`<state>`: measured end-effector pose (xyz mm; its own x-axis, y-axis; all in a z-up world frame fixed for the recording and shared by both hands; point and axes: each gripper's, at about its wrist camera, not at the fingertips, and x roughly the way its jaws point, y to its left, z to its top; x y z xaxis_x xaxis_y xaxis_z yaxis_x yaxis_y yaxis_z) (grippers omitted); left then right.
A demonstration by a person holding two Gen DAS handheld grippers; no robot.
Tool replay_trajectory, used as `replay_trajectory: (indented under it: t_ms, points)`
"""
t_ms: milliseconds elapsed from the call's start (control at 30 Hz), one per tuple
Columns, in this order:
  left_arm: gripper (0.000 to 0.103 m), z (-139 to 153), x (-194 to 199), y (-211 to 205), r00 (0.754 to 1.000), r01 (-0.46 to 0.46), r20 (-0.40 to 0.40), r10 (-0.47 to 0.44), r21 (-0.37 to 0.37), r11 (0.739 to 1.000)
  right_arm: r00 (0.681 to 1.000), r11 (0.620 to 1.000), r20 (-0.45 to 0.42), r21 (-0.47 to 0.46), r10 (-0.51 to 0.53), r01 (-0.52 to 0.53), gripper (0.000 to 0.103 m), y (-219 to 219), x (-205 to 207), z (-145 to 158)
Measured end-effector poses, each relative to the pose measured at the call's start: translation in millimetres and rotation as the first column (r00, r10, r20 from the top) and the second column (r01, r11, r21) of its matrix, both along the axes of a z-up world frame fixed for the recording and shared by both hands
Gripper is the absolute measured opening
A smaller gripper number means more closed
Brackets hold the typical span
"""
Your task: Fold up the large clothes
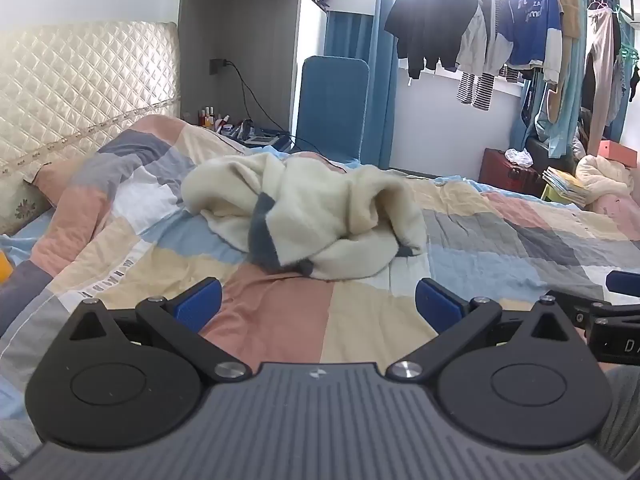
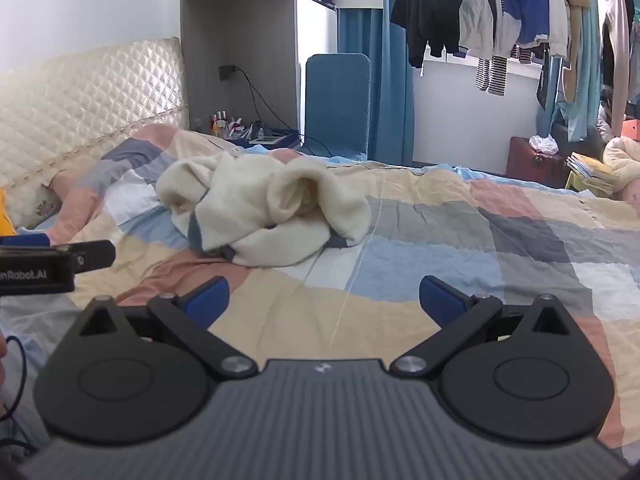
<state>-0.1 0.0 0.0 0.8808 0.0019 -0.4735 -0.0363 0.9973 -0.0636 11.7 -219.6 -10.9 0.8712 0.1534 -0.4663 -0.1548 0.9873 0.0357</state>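
Observation:
A cream fleece garment with grey-blue patches (image 1: 312,216) lies crumpled in a heap on the bed's patchwork quilt (image 1: 304,320). It also shows in the right wrist view (image 2: 264,208). My left gripper (image 1: 318,304) is open and empty, low over the quilt a little short of the heap. My right gripper (image 2: 324,300) is open and empty, over the quilt to the right of the heap and short of it. Each gripper shows at the edge of the other's view: the right one (image 1: 616,308) and the left one (image 2: 52,264).
A quilted cream headboard (image 1: 80,92) stands at the left. A blue chair (image 1: 332,104) and a cluttered bedside table (image 1: 240,128) are behind the bed. Clothes hang on a rack (image 1: 520,28) at the window. A red box (image 1: 508,168) and books (image 1: 568,184) sit at the far right.

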Motion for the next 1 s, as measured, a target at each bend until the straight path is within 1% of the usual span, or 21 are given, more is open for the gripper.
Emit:
replay_trajectory:
  t_ms: [133,267,367,400,567,667,1000]
  points:
    - [0.103,0.2,-0.2,1.4,1.000,0.004,-0.001,-0.004,-0.013,1.000,1.000,0.999,-0.004,0.032,-0.004,0.004,0.103,6.8,-5.0,-3.8]
    - [0.103,10.5,-6.4,8.4,1.000,0.002,0.002,-0.002,-0.015,1.000,1.000,1.000,-0.013,0.024,0.004,-0.003,0.103,2.3,-0.3,-1.1]
    - [0.103,5.8,-3.6,7.0,1.000,0.000,-0.001,0.000,-0.004,1.000,1.000,1.000,-0.015,0.025,0.016,-0.015,0.103,-0.7,2.7,4.0]
    - [0.103,6.8,-4.5,8.0,1.000,0.000,-0.001,0.000,-0.005,1.000,1.000,1.000,-0.007,0.019,0.017,-0.017,0.103,3.7,-0.1,-1.7]
    - [0.103,8.3,-7.4,11.2,1.000,-0.004,0.001,0.004,-0.012,1.000,1.000,1.000,0.002,0.019,0.019,-0.019,0.103,2.4,-1.7,-2.0]
    - [0.103,0.0,1.0,4.3,1.000,-0.014,-0.005,0.014,-0.010,1.000,1.000,0.999,-0.010,0.039,0.018,-0.017,0.103,2.3,-1.9,-2.5]
    - [0.103,-2.4,1.9,5.3,1.000,-0.014,-0.010,0.014,-0.013,1.000,1.000,0.998,-0.022,0.056,0.015,-0.014,0.103,-0.6,-1.8,-4.0]
